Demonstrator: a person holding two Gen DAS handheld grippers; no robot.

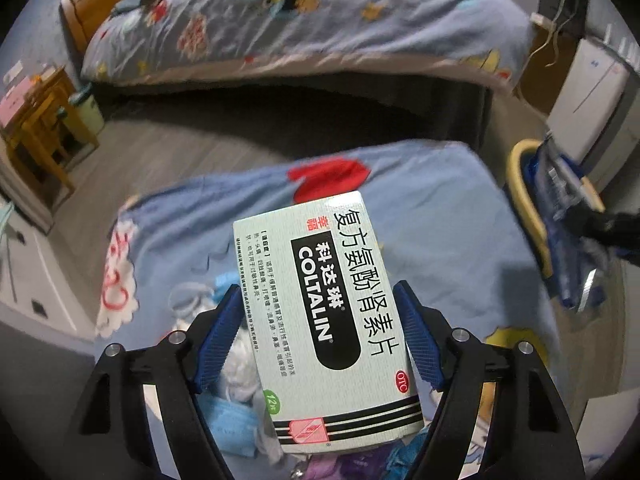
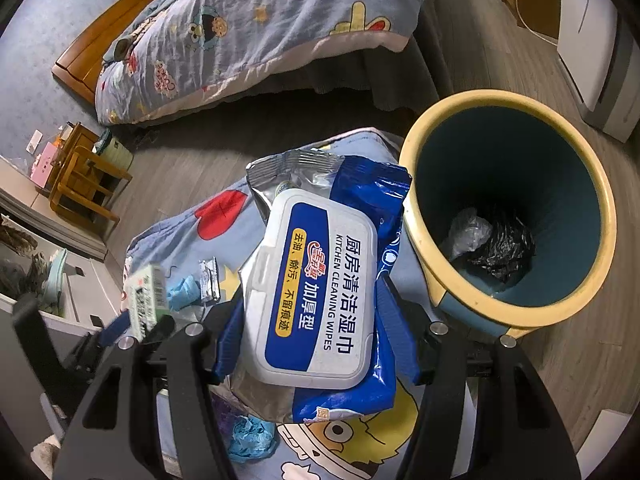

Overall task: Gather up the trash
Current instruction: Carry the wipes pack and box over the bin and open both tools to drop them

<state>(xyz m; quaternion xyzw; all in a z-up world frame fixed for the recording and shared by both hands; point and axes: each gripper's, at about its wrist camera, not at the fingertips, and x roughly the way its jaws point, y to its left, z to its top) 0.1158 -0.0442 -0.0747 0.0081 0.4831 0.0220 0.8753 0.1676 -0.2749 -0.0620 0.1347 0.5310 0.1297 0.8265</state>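
My left gripper [image 1: 320, 320] is shut on a pale green Coltalin medicine box [image 1: 324, 320], held above the blue cartoon cloth [image 1: 440, 220]. My right gripper [image 2: 316, 320] is shut on a blue kitchen wipes pack [image 2: 320, 292] with a white lid, held just left of the trash bin [image 2: 416, 216]. The bin has a yellow rim and blue inside, with a black bag and clear plastic at its bottom. It also shows in the left wrist view [image 1: 524, 200]. Blue masks [image 1: 232, 428] and crumpled tissue [image 1: 240, 368] lie on the cloth under the left gripper. The left gripper and box show in the right wrist view [image 2: 146, 300].
A bed with a blue cartoon quilt [image 1: 304, 20] stands behind. A wooden stool [image 2: 84, 184] is at the left. A white appliance [image 2: 588, 40] stands at the right. A blue glove [image 2: 252, 440] and a small wrapper [image 2: 209, 280] lie on the cloth.
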